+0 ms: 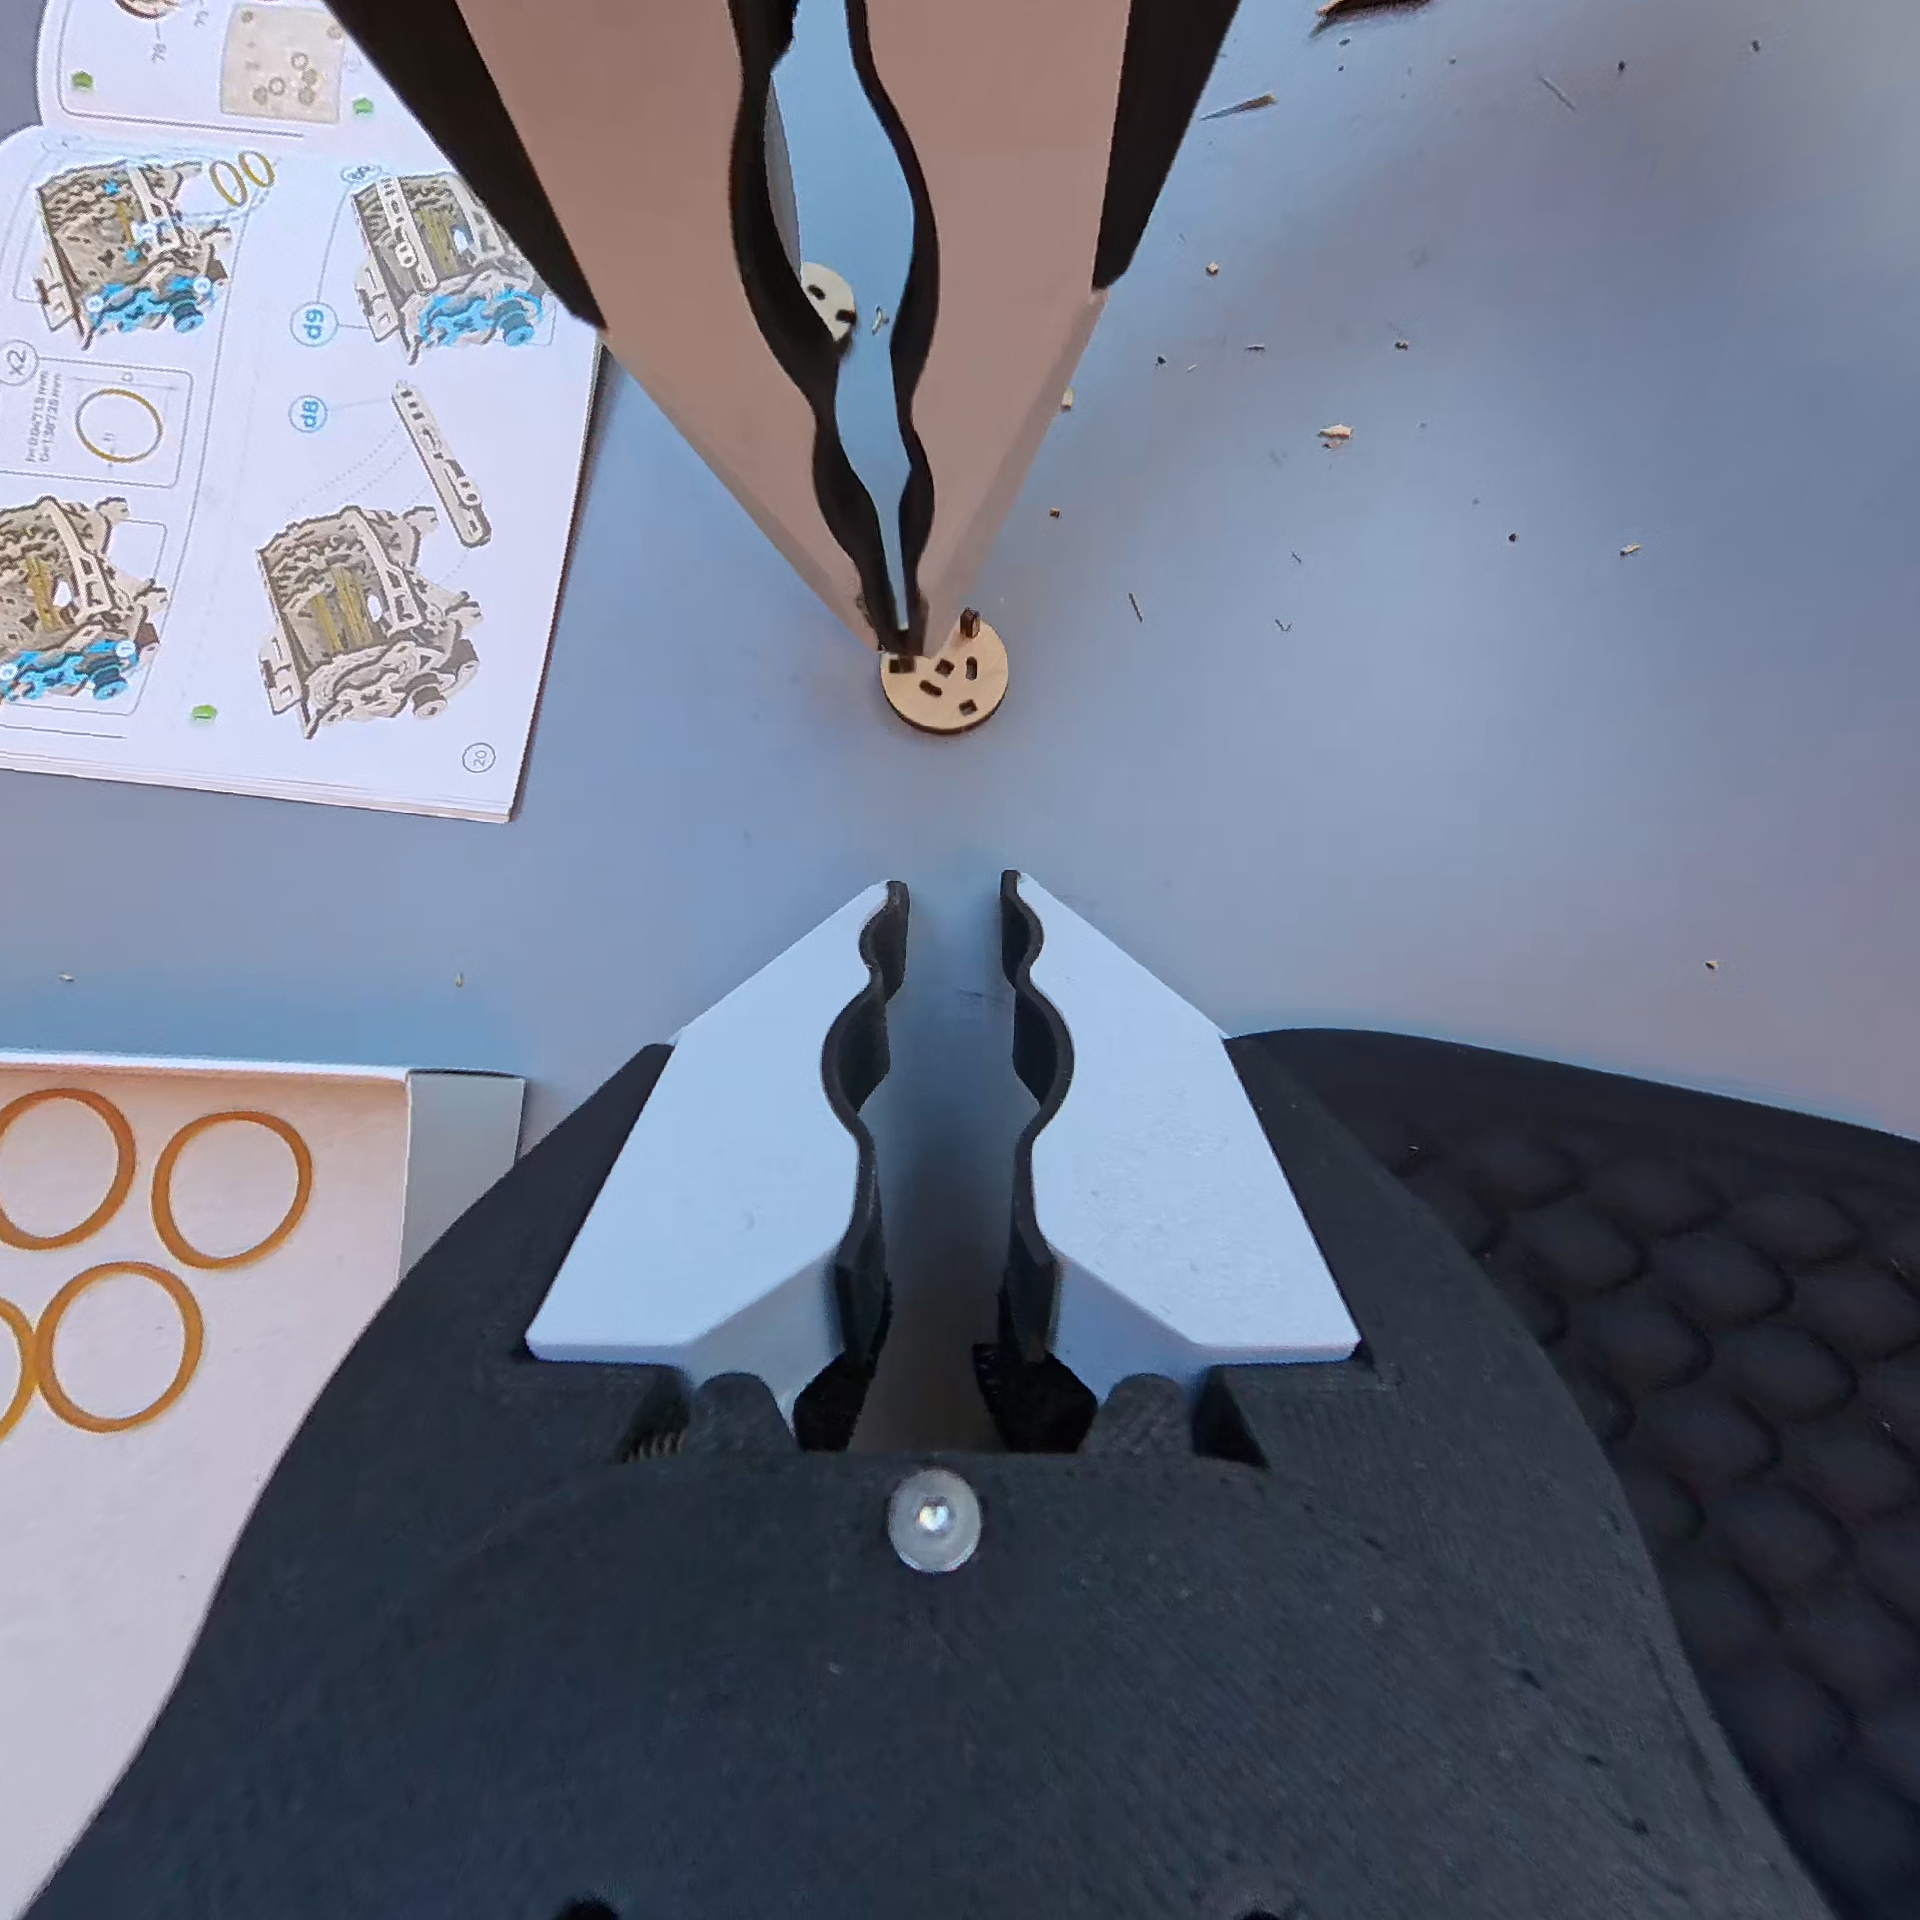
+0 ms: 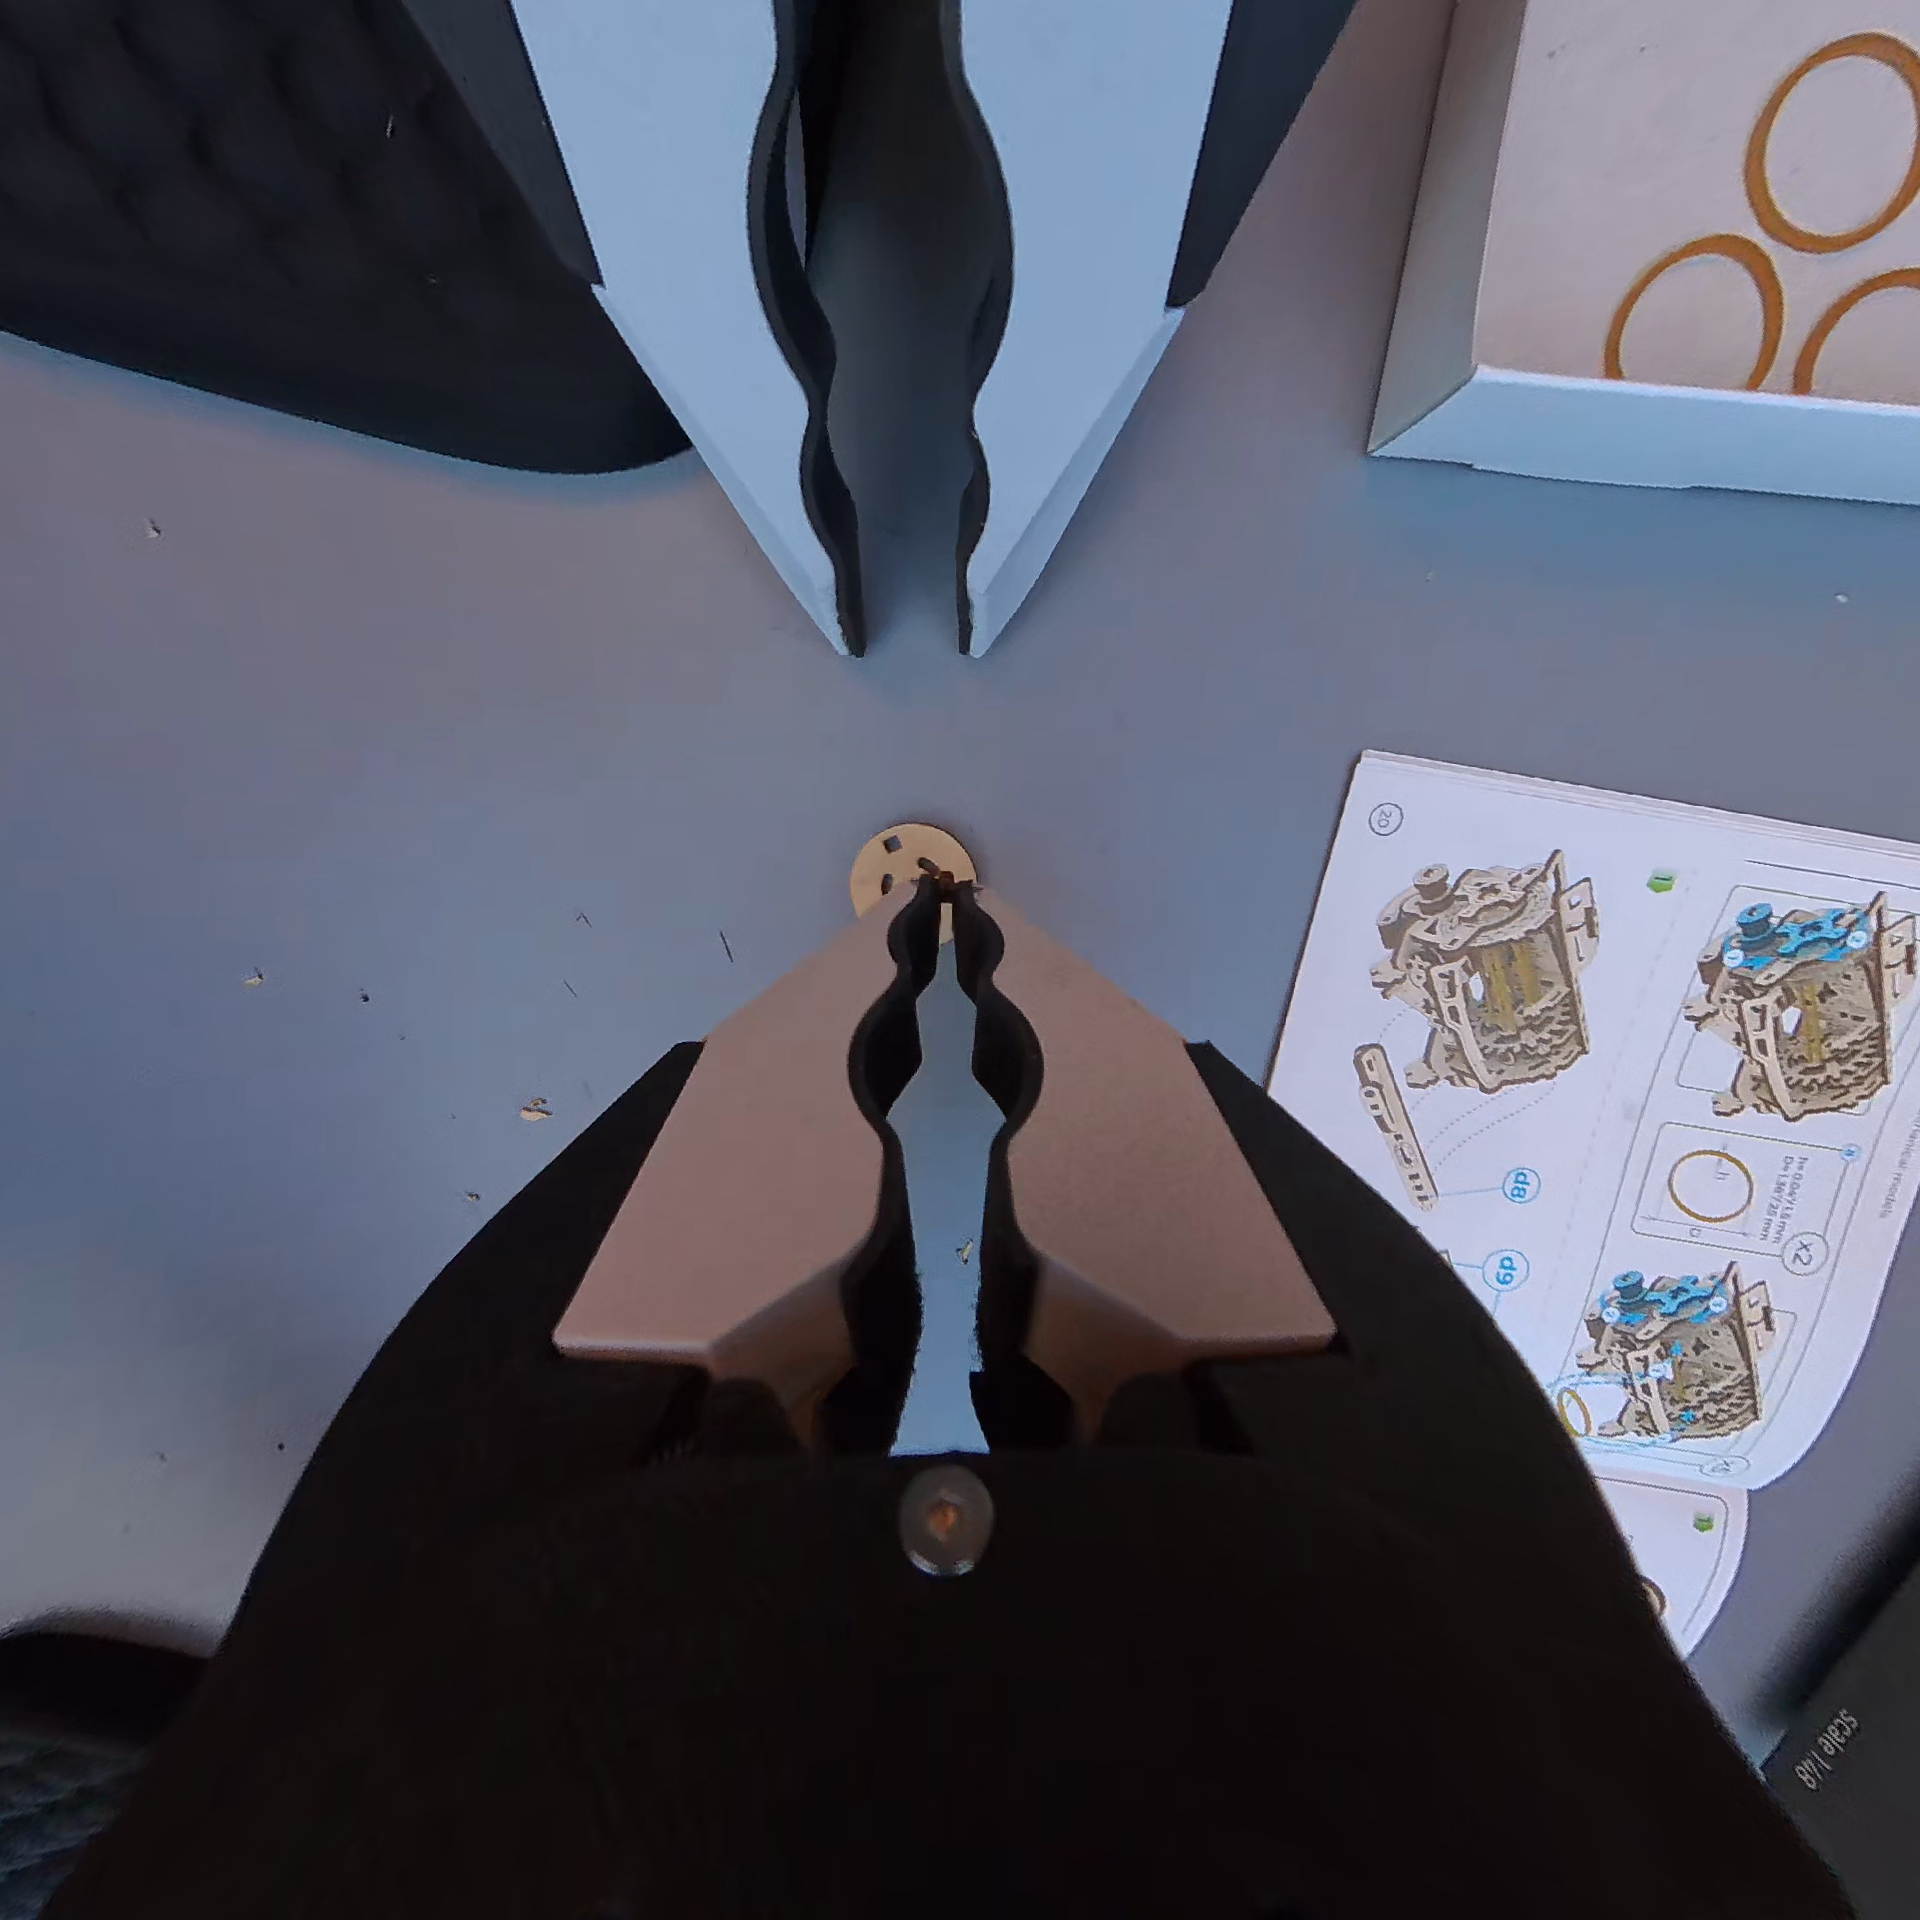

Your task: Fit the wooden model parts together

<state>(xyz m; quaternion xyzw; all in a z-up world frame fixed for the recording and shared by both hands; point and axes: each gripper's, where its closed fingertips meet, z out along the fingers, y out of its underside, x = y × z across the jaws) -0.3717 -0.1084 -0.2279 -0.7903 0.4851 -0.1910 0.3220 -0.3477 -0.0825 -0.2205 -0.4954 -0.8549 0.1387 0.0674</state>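
Plainly, from the left wrist view we see our left tongs (image 1: 954, 894) parted and empty, short of the wooden disc (image 1: 945, 677) lying flat on the grey surface (image 1: 1455, 727). A small peg (image 1: 970, 623) stands in one of its slots. From the right wrist view our right tongs (image 2: 943, 902) pinch something tiny over the disc (image 2: 896, 871); we judge it could skid or the peg snap if pressed off-slot.

Bare table (image 1: 1455, 727) right of disc (image 1: 945, 681)
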